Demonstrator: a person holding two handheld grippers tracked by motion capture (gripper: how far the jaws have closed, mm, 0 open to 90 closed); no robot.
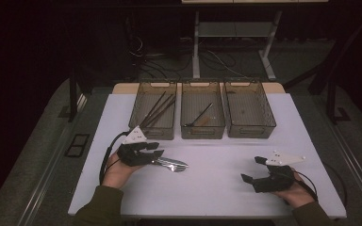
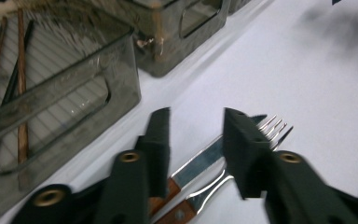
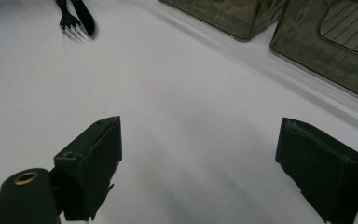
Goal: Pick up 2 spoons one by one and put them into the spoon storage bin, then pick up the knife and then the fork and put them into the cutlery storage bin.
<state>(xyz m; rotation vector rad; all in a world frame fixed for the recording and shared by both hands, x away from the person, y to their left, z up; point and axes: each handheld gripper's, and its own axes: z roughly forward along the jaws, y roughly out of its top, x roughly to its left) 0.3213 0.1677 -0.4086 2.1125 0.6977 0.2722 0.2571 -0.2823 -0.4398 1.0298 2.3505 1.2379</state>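
Observation:
A fork (image 2: 272, 127) and a knife (image 2: 200, 158) with wooden handles lie side by side on the white table (image 1: 217, 183). My left gripper (image 2: 196, 112) is low over them, jaws narrowed. The knife blade runs slantwise between the jaws, with bare table beside it. The right jaw covers the fork's neck, and its tines poke out beyond. From above, the left gripper (image 1: 154, 149) is at the table's left and the cutlery (image 1: 172, 164) sticks out to its right. My right gripper (image 1: 251, 169) rests near the front right, open wide and holding nothing (image 3: 198, 122).
Three smoky plastic bins stand in a row at the back. The left bin (image 1: 153, 133) holds several dark chopsticks (image 1: 159, 109), the middle bin (image 1: 202, 133) a dark utensil (image 1: 201, 114), and the right bin (image 1: 250, 132) looks bare. The left bin's wall (image 2: 74, 116) is close to my left gripper.

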